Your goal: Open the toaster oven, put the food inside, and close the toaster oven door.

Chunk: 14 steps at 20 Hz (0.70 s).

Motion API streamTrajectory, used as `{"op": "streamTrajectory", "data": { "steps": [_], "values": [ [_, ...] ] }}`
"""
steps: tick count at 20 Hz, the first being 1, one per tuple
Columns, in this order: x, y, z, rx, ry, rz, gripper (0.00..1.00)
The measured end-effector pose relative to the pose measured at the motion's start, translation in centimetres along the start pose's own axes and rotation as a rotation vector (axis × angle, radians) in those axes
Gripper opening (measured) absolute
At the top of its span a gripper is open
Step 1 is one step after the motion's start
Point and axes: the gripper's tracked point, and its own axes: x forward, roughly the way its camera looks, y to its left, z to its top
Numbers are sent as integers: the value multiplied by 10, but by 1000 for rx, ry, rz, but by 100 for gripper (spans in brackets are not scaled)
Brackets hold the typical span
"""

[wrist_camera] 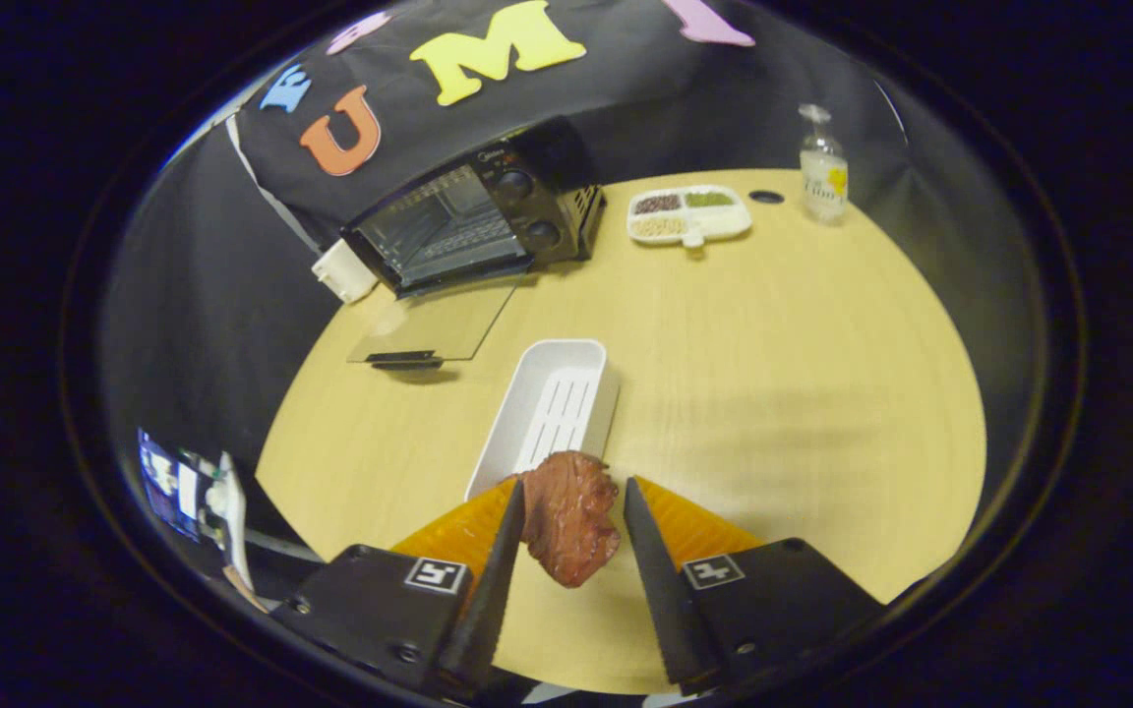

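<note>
the meat (568,528) is held between the 2 fingers of the gripper (574,495), apparently pinched and lifted above the table (773,344). a white tray (552,408) lies just ahead of the fingers. beyond it, the toaster oven (478,216) stands with its door (434,324) folded down.

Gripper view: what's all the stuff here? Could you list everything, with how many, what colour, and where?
Table: one, light wood, round, under everything.
Toaster oven: one, black, far side of table, glass door folded down open.
White box: one, beside the oven.
Divided dish: one, white, holding dark, green and beige bits, beside the oven.
Bottle: one, clear, pump top, beyond the dish.
Tray: one, white, slotted, just ahead of the tongs.
Meat: one piece, reddish-brown, between the fingers.
Tongs: one pair, nearest the camera, fingers at the meat; full grip unclear.
</note>
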Motion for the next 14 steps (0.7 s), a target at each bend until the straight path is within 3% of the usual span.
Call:
{"op": "streamTrajectory", "data": {
  "steps": [2, 4, 6, 10, 14],
  "values": [
    [1, 3, 4, 91, 20, 74, 41],
    [-1, 6, 5, 136, 40, 134, 26],
    [-1, 6, 7, 124, 58, 143, 18],
    [-16, 13, 34, 125, 5, 134, 17],
    [-33, 53, 59, 144, -75, 159, 17]
  ]
}}
